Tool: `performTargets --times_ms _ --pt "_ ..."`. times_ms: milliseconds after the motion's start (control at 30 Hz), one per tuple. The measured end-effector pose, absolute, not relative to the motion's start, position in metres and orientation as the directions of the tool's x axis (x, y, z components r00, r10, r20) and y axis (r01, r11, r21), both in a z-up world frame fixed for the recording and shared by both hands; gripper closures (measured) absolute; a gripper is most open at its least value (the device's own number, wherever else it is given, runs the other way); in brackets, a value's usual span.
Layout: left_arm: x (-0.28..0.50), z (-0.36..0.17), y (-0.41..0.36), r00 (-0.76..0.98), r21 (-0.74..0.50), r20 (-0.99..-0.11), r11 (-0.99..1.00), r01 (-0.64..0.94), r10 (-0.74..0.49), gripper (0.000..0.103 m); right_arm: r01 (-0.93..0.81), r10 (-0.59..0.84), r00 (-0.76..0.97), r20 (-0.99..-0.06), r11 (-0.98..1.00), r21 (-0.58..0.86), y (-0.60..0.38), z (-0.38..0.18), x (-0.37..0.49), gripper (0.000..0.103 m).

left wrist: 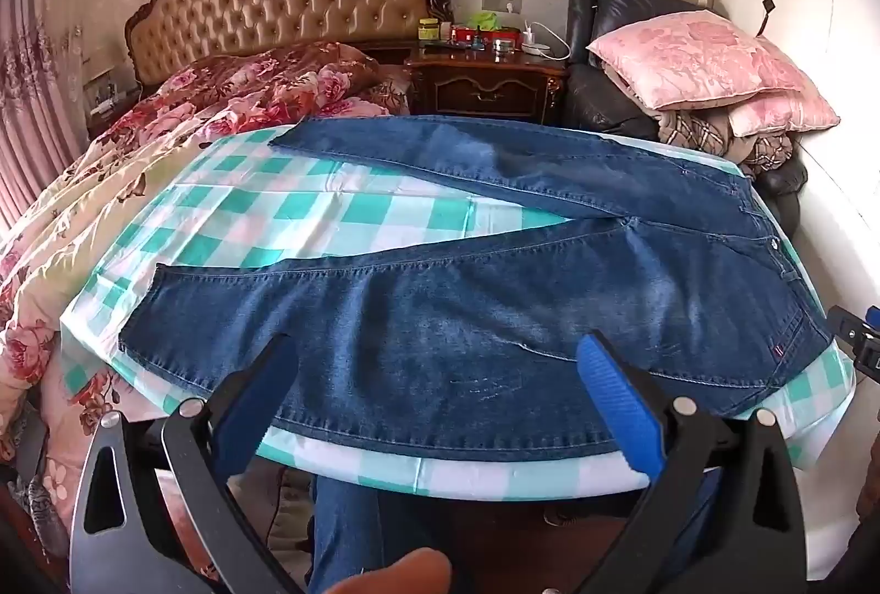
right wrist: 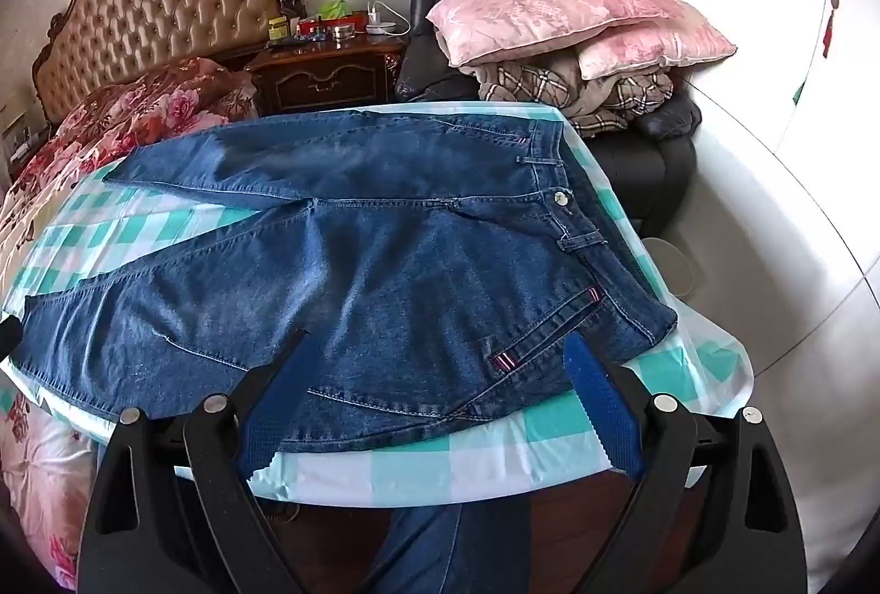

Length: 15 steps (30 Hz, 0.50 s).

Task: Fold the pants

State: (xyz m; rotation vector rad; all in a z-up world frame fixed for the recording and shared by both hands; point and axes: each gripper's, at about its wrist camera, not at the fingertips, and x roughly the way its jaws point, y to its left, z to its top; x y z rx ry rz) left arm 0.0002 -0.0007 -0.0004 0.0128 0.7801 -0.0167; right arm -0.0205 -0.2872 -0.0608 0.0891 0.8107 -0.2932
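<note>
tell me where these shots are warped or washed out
Left wrist view: fisheye bows the checked tablecloth edge, dark vignette in corners. Right wrist view: white wardrobe is overexposed by daylight, while the jeans stay sharp and evenly lit.

The pants [left wrist: 495, 275] lie spread flat on the cloth [left wrist: 308, 209] that covers the surface, waistband to the right, legs running left and splayed apart, one leg nearer, one farther. The left claw [left wrist: 440, 407] hangs over the near leg; the right claw [right wrist: 440, 396] hangs over the hip by the near edge. Behind the surface stand the bed [left wrist: 165, 143] at left, a nightstand [left wrist: 484, 88] in the middle and a chair [right wrist: 632, 154] piled with pillows [right wrist: 561, 5] at right.
</note>
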Motion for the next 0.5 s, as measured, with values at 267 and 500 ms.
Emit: performTargets --times_ms 267,500 --pt "0.004 -0.002 0.002 0.701 -0.026 -0.712 0.999 0.021 -0.033 0.002 0.293 -0.221 0.65 -0.727 0.956 -0.028 -0.289 -0.064 -0.018 0.015" --pt "0.0 -0.006 -0.008 0.709 -0.017 -0.704 0.999 0.046 -0.045 0.002 0.293 -0.219 0.651 -0.727 0.956 -0.025 -0.286 -0.064 -0.018 0.015"
